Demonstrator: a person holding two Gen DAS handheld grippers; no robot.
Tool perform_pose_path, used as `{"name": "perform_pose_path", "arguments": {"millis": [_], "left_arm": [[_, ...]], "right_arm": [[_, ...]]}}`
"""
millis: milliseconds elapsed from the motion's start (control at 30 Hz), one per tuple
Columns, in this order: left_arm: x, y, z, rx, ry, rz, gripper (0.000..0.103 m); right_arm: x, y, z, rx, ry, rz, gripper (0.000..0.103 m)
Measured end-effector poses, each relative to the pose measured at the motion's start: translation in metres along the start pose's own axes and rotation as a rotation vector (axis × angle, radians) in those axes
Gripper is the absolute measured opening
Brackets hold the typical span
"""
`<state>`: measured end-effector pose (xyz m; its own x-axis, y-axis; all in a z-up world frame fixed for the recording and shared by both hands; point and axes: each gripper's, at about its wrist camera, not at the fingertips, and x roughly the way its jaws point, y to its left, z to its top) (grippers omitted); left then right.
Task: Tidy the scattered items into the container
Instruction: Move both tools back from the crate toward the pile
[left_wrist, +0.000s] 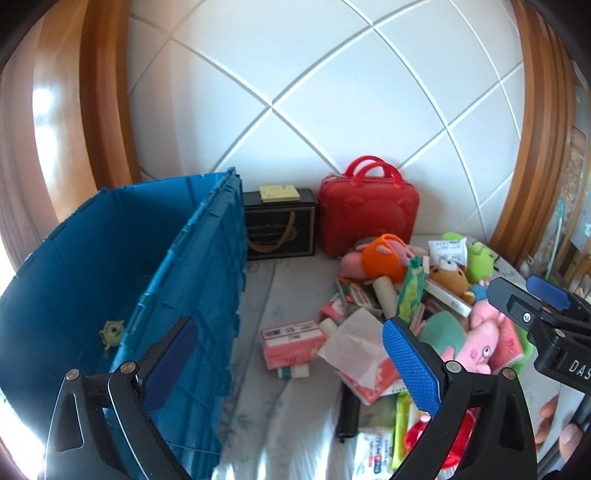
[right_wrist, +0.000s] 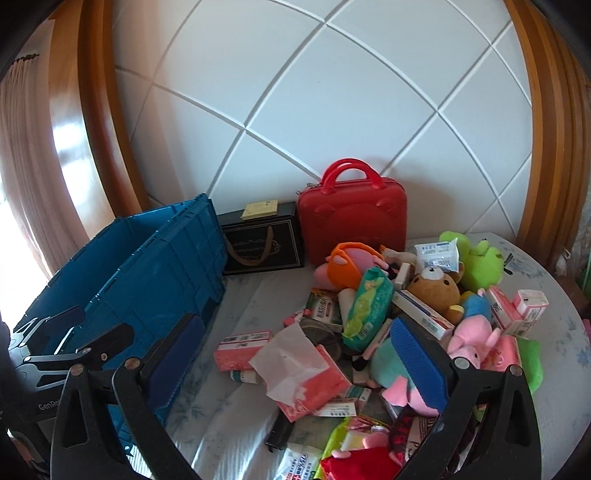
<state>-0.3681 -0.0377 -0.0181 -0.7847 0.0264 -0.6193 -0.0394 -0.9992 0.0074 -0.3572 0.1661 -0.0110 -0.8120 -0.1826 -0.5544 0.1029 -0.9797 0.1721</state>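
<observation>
Right wrist view shows the right gripper (right_wrist: 295, 350) with fingers spread wide and nothing between them, hovering over the pile on the bed (right_wrist: 236, 435); the left gripper (left_wrist: 290, 363) is likewise released beside the blue container (left_wrist: 92, 258). Nearest lies a pink tissue pack (right_wrist: 314, 376), light and crushable, best pinched across its body. Beyond, one pink pig plush (right_wrist: 472, 341), one brown bear (right_wrist: 436, 291) and one green frog (right_wrist: 480, 264), soft and squashy, should take a grip anywhere. One small green toy (left_wrist: 112, 332) already sits in the container.

The right gripper (left_wrist: 546, 302) body reads "DAS", the left gripper (right_wrist: 66, 332) body "GenRo"; package print is unreadable.
</observation>
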Motion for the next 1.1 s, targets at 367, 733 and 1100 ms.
{"name": "perform_pose_path", "arguments": {"millis": [367,733,1100], "left_arm": [[0.051,-0.037,-0.057,0.043,0.155,-0.041,0.101],[0.11,-0.066,-0.157,0.124,0.392,-0.086,0.101],[0.129,-0.087,-0.232,0.205,0.523,-0.13,0.101]], "right_arm": [[0.025,-0.066,-0.06,0.074,0.162,-0.088,0.103],[0.045,-0.108,-0.145,0.12,0.365,-0.166,0.103],[0.028,-0.13,-0.2,0.166,0.476,-0.183,0.103]]}}
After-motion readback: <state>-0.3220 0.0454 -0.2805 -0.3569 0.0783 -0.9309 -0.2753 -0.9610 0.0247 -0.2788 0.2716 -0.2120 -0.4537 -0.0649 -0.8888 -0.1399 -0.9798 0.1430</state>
